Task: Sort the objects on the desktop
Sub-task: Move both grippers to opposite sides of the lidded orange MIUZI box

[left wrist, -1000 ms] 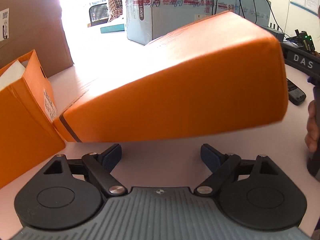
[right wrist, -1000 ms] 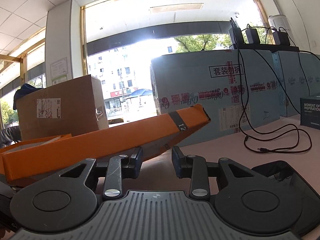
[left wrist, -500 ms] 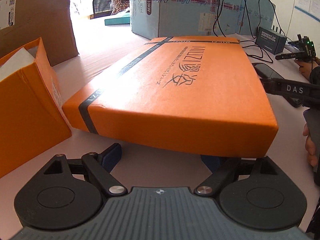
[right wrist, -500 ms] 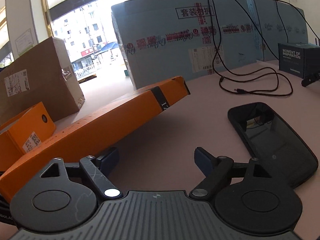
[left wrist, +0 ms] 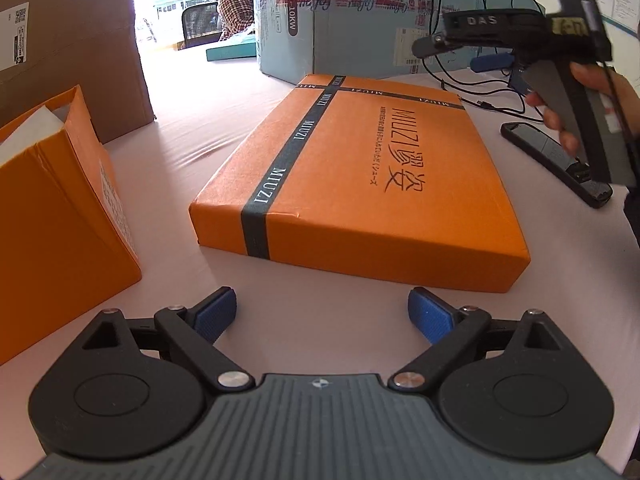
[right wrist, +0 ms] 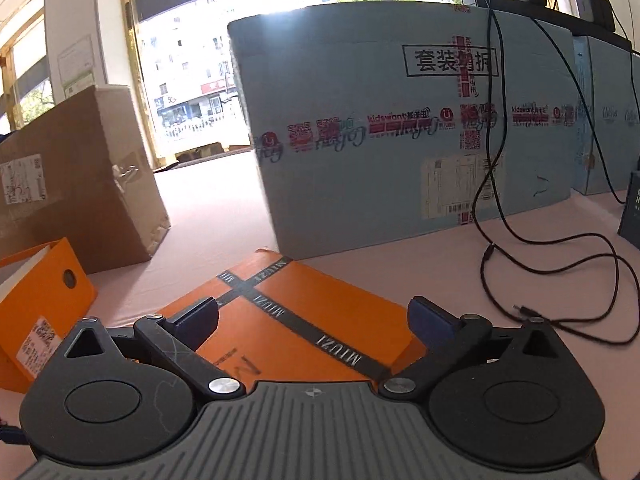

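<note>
Orange box lid [left wrist: 372, 184] lies flat beyond both opening jaws.

- Left wrist view: sits behind the left gripper [left wrist: 322, 312], angled down at the pink table [left wrist: 208, 112]. The flat orange box [left wrist: 360, 176] lies just ahead of its blue fingertips; an open orange carton [left wrist: 60, 208] stands close to their left.
- Right wrist view: sits behind the right gripper [right wrist: 314, 320], tilted less steeply, facing the large blue carton [right wrist: 400, 128] and windows beyond.
- Shared: the flat orange box [right wrist: 304, 320], open orange carton [right wrist: 44, 300], blue carton [left wrist: 360, 12] and brown carton [right wrist: 76, 184].
</note>
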Available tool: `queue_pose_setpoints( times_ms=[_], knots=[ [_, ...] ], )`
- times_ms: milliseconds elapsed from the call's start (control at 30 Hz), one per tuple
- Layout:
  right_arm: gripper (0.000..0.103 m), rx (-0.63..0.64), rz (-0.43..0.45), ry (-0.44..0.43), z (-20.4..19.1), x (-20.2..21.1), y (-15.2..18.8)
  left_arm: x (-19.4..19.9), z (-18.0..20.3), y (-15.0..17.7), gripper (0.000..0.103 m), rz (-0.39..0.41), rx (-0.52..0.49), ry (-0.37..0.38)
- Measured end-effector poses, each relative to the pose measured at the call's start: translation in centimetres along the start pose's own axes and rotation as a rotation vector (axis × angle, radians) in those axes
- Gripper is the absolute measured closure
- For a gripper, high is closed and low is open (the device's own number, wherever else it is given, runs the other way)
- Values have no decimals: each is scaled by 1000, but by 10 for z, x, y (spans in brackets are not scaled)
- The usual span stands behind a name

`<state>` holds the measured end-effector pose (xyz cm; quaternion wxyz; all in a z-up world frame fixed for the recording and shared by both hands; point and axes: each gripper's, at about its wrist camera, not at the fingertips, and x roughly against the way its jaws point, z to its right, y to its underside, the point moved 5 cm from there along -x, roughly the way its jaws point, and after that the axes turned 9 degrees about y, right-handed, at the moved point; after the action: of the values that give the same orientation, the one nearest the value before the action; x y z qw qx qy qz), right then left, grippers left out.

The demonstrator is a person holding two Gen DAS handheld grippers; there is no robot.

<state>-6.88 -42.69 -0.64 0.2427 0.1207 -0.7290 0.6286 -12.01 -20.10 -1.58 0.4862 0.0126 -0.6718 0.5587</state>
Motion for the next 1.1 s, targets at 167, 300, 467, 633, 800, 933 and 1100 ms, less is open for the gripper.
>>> queue_pose_setpoints(
  times_ms=[167,300,467,633,800,933,1100],
  knots=[
    [0,96,-43,30,21,-67,-20,-1,-2,1,8,23,-5,-1],
    [0,-70,-294,-215,40,-109,-2,-2,-4,1,8,44,-4,-4],
    [0,-75,-311,-342,42,-95,14,-1,-5,1,8,52,-3,0],
    [0,4,-405,-296,51,-57,26,2,-11,3,8,45,-31,21],
    [0,-14,-456,-329,71,-10,48,12,-27,8,8,33,-45,39],
    [0,-65,-464,-349,76,31,69,23,-49,16,8,42,-34,41],
    [0,-126,-400,-348,73,65,89,28,-68,19,9,55,-7,23]
  ],
)
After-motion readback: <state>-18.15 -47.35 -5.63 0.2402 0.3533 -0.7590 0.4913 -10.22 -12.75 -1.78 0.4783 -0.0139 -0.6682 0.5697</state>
